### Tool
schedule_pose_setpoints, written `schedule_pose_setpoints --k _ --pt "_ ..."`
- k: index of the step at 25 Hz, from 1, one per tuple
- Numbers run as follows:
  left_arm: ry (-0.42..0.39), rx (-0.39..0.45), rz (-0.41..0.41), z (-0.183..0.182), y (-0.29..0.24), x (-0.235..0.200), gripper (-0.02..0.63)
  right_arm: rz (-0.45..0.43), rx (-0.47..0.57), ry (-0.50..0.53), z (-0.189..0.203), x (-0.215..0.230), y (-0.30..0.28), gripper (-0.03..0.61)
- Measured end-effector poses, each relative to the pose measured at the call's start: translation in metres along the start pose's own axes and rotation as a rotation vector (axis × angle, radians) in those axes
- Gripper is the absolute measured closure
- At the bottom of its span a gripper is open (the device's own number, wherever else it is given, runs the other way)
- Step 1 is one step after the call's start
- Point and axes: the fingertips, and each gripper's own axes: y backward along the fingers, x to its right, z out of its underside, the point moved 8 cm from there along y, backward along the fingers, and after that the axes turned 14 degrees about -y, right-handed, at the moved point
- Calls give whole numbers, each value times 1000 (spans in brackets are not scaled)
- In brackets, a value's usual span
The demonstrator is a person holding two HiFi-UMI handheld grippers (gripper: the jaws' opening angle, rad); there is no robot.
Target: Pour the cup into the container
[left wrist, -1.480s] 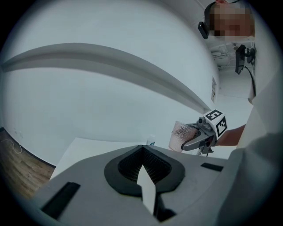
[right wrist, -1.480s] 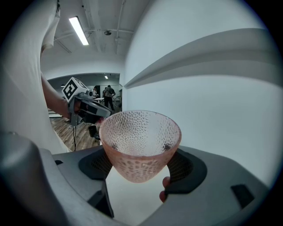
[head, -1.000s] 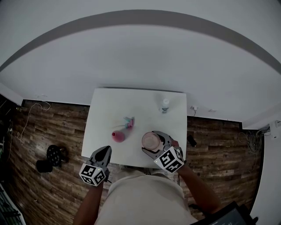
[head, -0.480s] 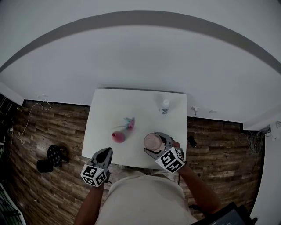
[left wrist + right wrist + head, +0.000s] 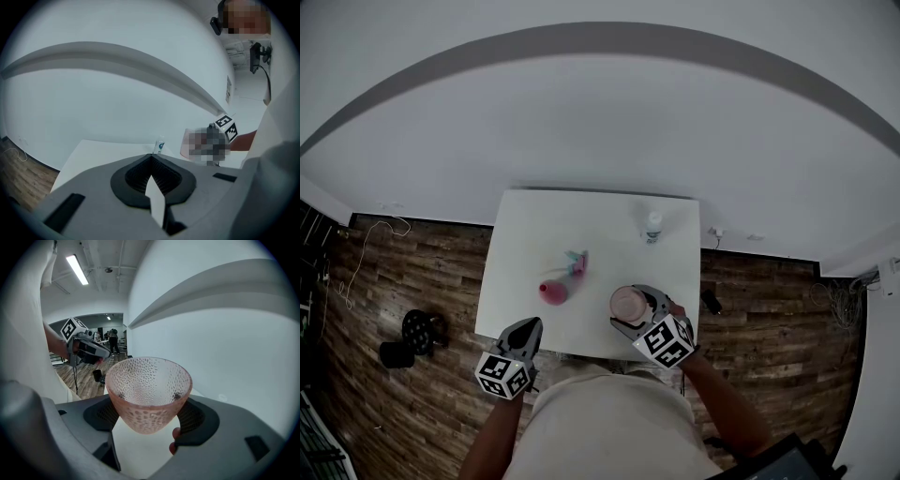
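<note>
Right gripper view: right gripper (image 5: 149, 417) clamps pink cup (image 5: 150, 380) upright, likely to avoid spilling before pouring; left gripper (image 5: 151, 161) closed, empty, idle.

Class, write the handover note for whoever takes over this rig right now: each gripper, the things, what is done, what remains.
Left gripper: jaws together, empty, at the near edge of the table.
Right gripper: jaws shut on the pink dimpled cup, which is upright at the table's near right part.
On the table: a pink item and a teal-and-pink item left of centre, and a small bottle at the far right.
Done: cup gripped.
Left: carry it over and pour. I cannot tell which item is the container.
</note>
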Motion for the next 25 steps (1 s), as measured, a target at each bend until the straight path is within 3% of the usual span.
schedule_pose_setpoints --k 25 --pt "0 -52 17 18 -5 13 603 15 -47 -26 32 7 -9 210"
